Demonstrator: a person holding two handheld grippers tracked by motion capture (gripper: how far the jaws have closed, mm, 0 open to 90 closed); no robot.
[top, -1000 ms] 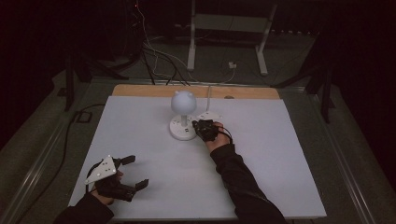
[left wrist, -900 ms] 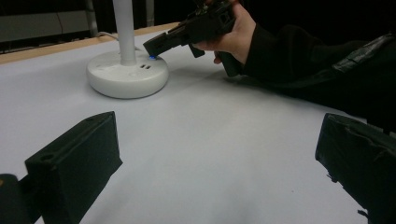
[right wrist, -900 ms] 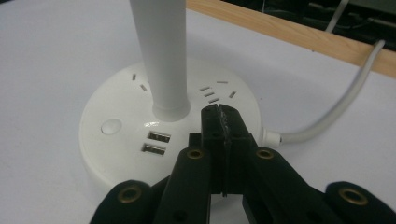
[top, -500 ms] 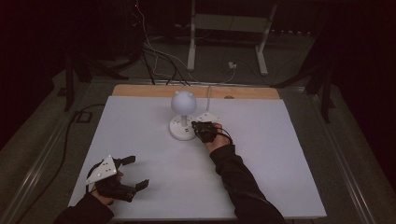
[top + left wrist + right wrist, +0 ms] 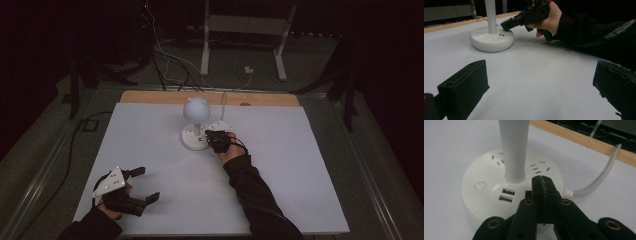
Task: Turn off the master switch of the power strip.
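Right gripper view: right gripper (image 5: 541,180) jaws closed together, nothing held, tip set on round white plastic lamp base (image 5: 481,202) near centre of white table (image 5: 300,165). Lamp unlit; switching judged pending. Left gripper (image 5: 142,185) wide open, empty, well apart.

Your high view is dim: the room around the desk (image 5: 300,165) falls to black, and only the white top catches a soft, even light. Both gripper views are brighter; nearest jaws blur, and faint shadows sit under the lamp base (image 5: 492,40).
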